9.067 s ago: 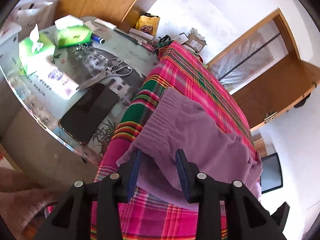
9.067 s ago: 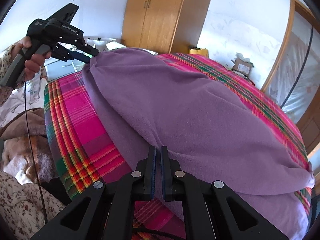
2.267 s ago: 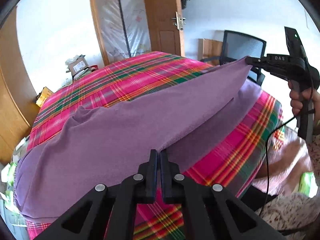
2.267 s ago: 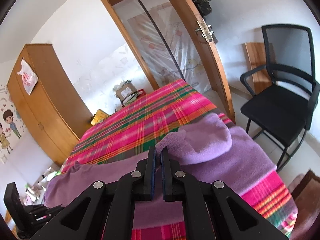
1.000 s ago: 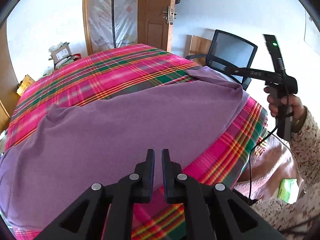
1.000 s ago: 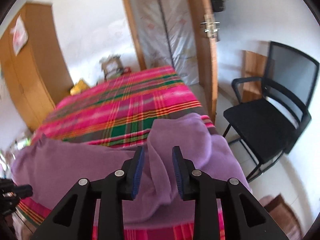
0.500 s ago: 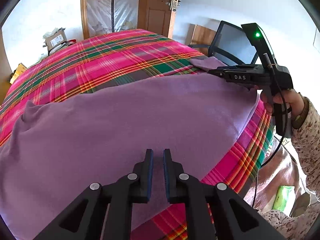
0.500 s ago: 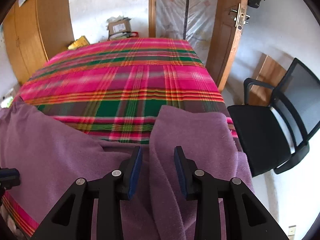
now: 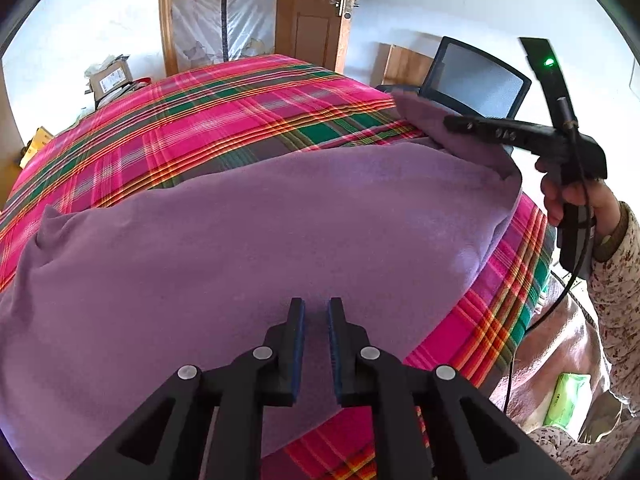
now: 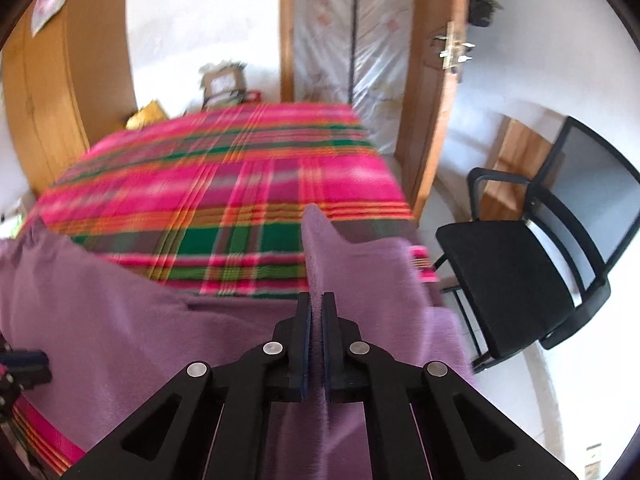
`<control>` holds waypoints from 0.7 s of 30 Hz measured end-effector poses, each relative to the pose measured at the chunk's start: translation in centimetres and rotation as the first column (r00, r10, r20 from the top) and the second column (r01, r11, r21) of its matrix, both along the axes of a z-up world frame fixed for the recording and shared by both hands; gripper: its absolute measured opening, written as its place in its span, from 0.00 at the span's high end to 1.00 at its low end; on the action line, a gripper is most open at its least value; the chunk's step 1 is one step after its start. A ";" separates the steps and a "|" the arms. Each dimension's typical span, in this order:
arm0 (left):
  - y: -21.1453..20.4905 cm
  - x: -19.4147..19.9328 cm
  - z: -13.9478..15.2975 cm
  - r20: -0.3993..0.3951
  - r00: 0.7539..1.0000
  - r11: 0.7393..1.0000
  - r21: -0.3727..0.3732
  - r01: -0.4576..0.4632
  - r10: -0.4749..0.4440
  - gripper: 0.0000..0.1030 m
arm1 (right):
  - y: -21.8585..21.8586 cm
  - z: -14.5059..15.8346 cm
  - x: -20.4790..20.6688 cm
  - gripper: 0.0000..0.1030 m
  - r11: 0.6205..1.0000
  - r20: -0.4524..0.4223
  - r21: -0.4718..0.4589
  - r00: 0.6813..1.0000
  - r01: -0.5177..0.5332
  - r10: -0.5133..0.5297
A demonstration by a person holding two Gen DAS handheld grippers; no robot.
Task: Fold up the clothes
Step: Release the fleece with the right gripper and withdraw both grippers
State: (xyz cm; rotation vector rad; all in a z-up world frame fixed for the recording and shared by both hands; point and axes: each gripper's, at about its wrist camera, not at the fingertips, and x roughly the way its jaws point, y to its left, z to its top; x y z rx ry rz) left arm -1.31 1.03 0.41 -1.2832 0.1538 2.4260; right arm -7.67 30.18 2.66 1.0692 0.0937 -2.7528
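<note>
Bright, even daylight fills both views, and the white walls (image 9: 460, 4) look nearly washed out. The left wrist view is sharp. The right wrist view is smeared by motion blur across the plaid bedspread (image 10: 224, 184) and the doorway (image 10: 352, 32), while its fingers (image 10: 306, 332) stay crisp. Fisheye distortion bends straight edges, and dark vignetting rings every corner.

The garment (image 9: 248, 240) is plain purple, with no pattern; the bedspread (image 9: 224, 120) under it is a plaid of hot pink, crossed by green blocks, grey bands and thin orange and yellow lines; both grippers are black, their fingers (image 10: 306, 328) faced with dark blue pads; the sleeve (image 9: 616, 280) is cream with small dark red flowers; the office chair (image 10: 520, 272) is black; the wardrobe (image 10: 48, 120) and door (image 9: 316, 28) are honey-brown wood; the walls are white.
</note>
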 end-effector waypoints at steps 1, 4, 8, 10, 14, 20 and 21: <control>0.1 0.0 0.0 0.000 1.000 1.000 0.001 0.002 -0.002 0.89 | 0.8 0.3 0.3 0.96 1.000 -0.010 -0.023 1.000 0.016 -0.016; 0.4 0.1 0.0 0.006 1.000 1.000 0.007 0.005 -0.005 0.89 | 3.4 1.0 1.1 0.96 0.993 -0.034 -0.094 0.997 0.068 -0.072; 0.9 0.2 0.1 0.014 1.000 1.000 0.016 0.007 -0.007 0.89 | 7.0 0.9 2.8 0.96 0.972 -0.034 -0.188 0.988 0.142 -0.151; 1.3 0.4 0.1 0.015 1.000 1.000 0.014 0.018 -0.019 0.89 | 8.5 0.5 4.0 0.96 0.956 -0.029 -0.231 0.981 0.179 -0.190; 2.0 0.6 -0.2 0.021 0.999 0.999 -0.005 0.036 -0.036 0.89 | 11.6 -1.1 6.4 0.96 0.913 0.008 -0.314 0.962 0.262 -0.273; 2.3 0.6 -0.3 0.029 0.999 0.999 -0.005 0.041 -0.041 0.89 | 13.1 -3.2 8.2 0.96 0.875 0.065 -0.373 0.950 0.307 -0.305; 2.2 0.6 -0.3 0.030 0.999 0.999 -0.003 0.040 -0.039 0.89 | 13.2 -3.3 8.6 0.96 0.867 0.059 -0.393 0.949 0.308 -0.310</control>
